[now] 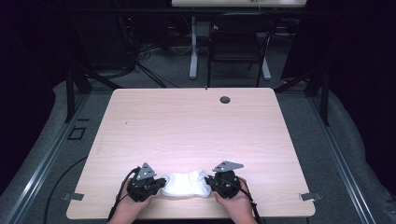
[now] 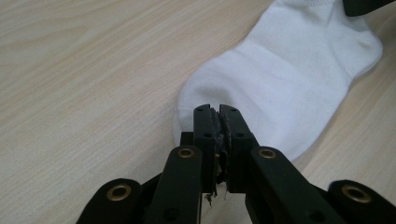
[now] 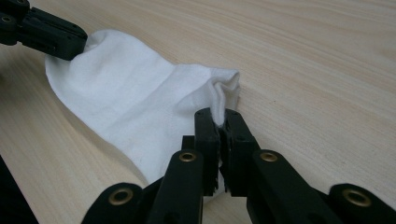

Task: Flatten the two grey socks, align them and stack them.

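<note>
The high view looks forward and down from above the near edge of the table [image 1: 196,121], far enough back to take in the whole top and the floor and chair [image 1: 236,42] beyond. Each gripper view sits low and very close, looking along its own fingers [image 2: 205,135] [image 3: 206,140] across the table. All three share the white sock [image 1: 187,183] [image 2: 289,88] [image 3: 121,98] at the near edge, seen from opposite ends by the two gripper views.

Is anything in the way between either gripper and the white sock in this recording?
Nothing visible. The left gripper is already shut on one end of the sock, and the right gripper is shut on a bunched fold at the other end. The sock lies on the table between them.
</note>
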`<state>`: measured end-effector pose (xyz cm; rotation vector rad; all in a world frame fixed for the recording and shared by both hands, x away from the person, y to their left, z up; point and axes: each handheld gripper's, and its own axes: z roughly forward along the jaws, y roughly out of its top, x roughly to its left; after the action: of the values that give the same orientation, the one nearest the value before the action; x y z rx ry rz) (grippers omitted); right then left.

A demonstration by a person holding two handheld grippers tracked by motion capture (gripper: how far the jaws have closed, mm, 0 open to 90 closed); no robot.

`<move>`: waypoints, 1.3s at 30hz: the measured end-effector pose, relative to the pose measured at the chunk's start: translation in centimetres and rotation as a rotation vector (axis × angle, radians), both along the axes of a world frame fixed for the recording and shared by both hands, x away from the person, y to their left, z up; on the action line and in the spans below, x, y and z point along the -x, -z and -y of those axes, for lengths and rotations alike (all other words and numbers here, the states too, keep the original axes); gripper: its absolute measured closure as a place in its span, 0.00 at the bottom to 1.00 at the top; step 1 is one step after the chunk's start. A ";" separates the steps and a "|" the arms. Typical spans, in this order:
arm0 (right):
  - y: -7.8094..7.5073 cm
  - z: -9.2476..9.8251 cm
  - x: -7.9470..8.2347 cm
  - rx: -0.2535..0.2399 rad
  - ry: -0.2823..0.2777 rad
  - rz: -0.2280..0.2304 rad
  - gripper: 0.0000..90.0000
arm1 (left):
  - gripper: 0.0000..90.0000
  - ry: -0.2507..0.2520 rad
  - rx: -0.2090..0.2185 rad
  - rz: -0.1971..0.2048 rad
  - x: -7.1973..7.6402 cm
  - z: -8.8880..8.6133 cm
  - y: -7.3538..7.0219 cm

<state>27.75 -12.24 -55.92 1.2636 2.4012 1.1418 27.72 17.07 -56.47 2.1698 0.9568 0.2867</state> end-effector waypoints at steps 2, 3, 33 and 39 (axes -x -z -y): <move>0.0 0.0 0.0 0.000 0.001 0.001 0.96 | 0.95 0.000 0.001 -0.002 0.0 0.0 0.0; 0.0 0.0 0.0 -0.001 0.006 0.002 0.96 | 0.95 0.002 0.000 -0.002 0.0 0.0 0.1; 0.4 -1.5 0.2 0.047 -0.068 0.064 0.70 | 0.67 0.082 0.027 0.000 0.7 0.8 0.3; 0.8 -1.4 0.2 0.055 -0.066 0.049 0.69 | 0.65 0.090 0.016 0.001 0.7 0.8 0.6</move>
<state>27.57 -10.82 -56.70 1.1342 2.4373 1.1025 27.00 16.24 -57.09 2.1913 0.8549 0.2357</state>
